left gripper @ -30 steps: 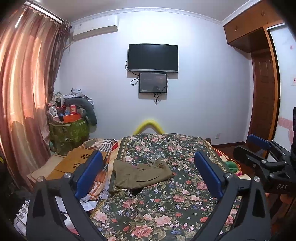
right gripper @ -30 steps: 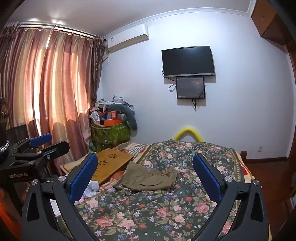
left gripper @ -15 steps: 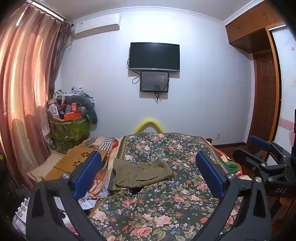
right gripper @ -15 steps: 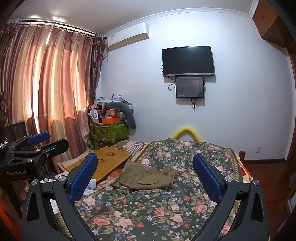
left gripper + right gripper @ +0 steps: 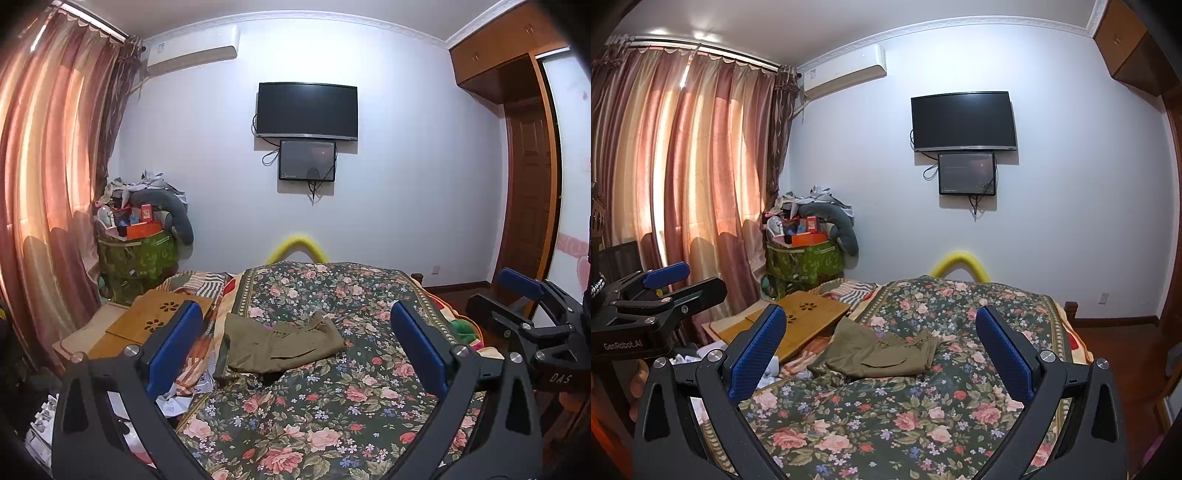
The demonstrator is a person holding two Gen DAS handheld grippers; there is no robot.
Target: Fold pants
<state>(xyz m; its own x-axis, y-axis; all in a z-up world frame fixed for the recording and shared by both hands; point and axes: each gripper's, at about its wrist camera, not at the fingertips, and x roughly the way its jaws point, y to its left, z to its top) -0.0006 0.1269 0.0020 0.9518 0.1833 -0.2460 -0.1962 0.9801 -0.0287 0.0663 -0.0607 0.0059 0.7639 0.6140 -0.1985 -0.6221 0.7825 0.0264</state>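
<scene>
The olive pants (image 5: 279, 345) lay on the floral bedspread (image 5: 332, 406), toward its window-side edge, just beside the wooden lap desk (image 5: 155, 321) that leaned against that side of the bed. They sat in a loose, doubled-over bundle with a rumpled upper edge. It might have been a rough fold already laid down, or a heap waiting to be spread; from where I stood I could not say which.

Both tools were held back from the bedspread's near end, well apart from the cloth. The left gripper (image 5: 295, 354) had its blue pads spread wide with nothing between them, and the right gripper (image 5: 879, 354) was the same, fingers apart and empty.

Whichever stage it was, good work here would, I judged, mean coming down low and flat to the bedspread, each gripper pinching only the trouser cloth at an outer corner, not the quilt beneath. The two should lift together so the fabric stays taut, and keep the bundle from sliding off toward the lap desk.
</scene>
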